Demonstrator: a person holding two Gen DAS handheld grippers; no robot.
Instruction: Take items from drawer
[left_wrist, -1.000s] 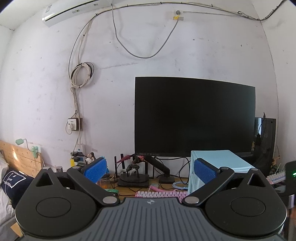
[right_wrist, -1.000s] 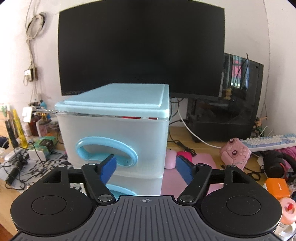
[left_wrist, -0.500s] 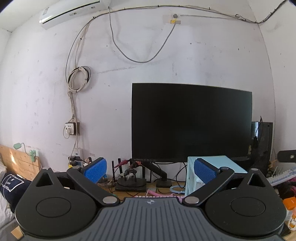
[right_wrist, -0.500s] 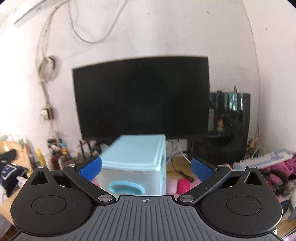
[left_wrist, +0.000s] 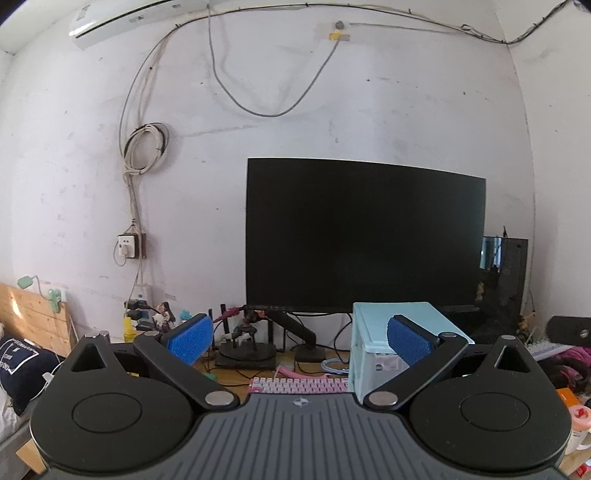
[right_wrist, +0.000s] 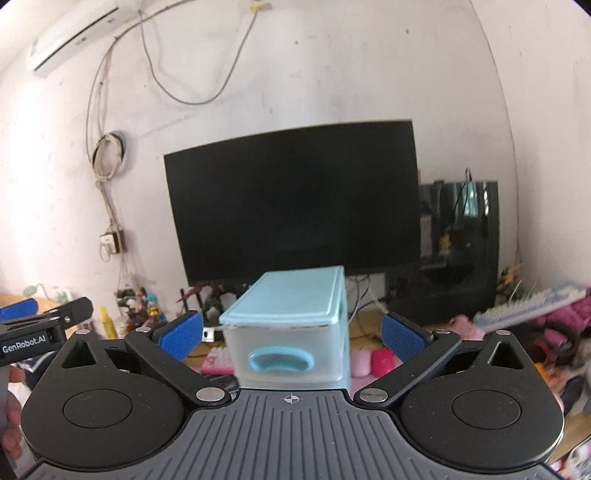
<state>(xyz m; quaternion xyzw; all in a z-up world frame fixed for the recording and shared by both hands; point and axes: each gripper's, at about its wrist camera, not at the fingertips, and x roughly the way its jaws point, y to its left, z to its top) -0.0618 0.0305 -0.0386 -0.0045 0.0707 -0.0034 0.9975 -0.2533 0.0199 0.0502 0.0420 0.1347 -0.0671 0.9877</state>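
A small plastic drawer unit (right_wrist: 295, 325) with a light blue top and translucent body stands on the desk before the monitor. Its upper drawer is closed, with a blue handle (right_wrist: 280, 363). My right gripper (right_wrist: 291, 334) is open and empty, held back from the unit and facing its front. My left gripper (left_wrist: 299, 338) is open and empty, well back from the desk; the unit (left_wrist: 391, 332) shows behind its right finger. The left gripper also shows at the left edge of the right wrist view (right_wrist: 44, 325). The drawer contents are hidden.
A large black monitor (left_wrist: 364, 236) stands behind the unit, a black PC case (right_wrist: 458, 243) to its right. A pink keyboard (left_wrist: 299, 386), figurines (left_wrist: 245, 332), cables, pink mice (right_wrist: 371, 362) and a light keyboard (right_wrist: 532, 306) crowd the desk. A bed (left_wrist: 22, 350) lies at left.
My right gripper has pulled back and up from the drawer unit and opened wider. My left gripper has also drawn back, so the unit looks smaller.
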